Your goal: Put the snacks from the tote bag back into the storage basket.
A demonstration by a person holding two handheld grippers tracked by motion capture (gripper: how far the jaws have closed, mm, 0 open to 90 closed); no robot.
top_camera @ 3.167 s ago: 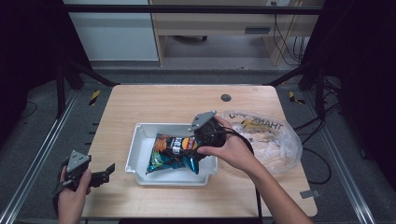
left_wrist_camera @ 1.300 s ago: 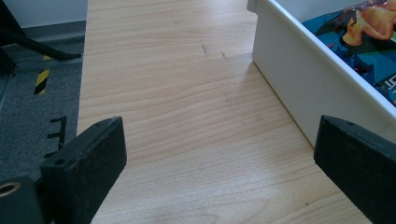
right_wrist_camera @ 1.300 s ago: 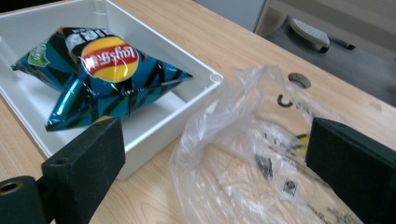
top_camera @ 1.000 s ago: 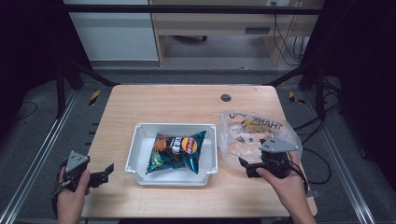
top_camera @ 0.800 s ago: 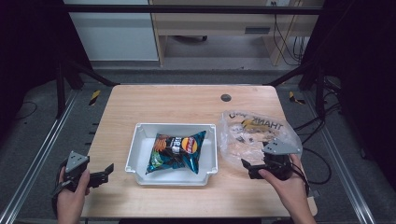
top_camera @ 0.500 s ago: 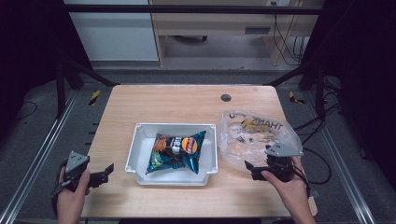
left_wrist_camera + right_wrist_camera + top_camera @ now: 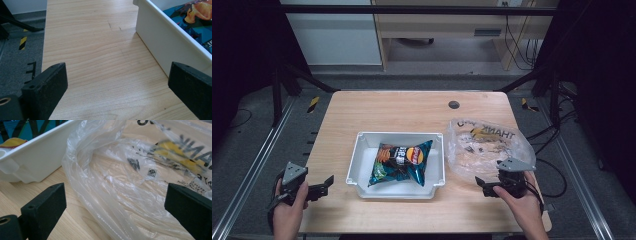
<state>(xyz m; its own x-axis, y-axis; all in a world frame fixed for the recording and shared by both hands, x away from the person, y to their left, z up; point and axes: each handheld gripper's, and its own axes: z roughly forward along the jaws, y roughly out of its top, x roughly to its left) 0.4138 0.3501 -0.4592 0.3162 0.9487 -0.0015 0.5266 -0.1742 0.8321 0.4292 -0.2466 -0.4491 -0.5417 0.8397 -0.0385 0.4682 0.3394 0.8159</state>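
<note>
In the high view, the right gripper [image 7: 486, 187] is held at the lower right of the frame, jaws spread wide and empty, just beside the clear plastic bag [image 7: 486, 144]. The left gripper [image 7: 328, 184] is held at the lower left, equally wide apart, gripping nothing. A chip packet [image 7: 401, 162] is seen lying in the white bin [image 7: 356, 161] at centre.

both tongs, l [image 7: 328, 184] & r [image 7: 481, 186], wide open.
</note>
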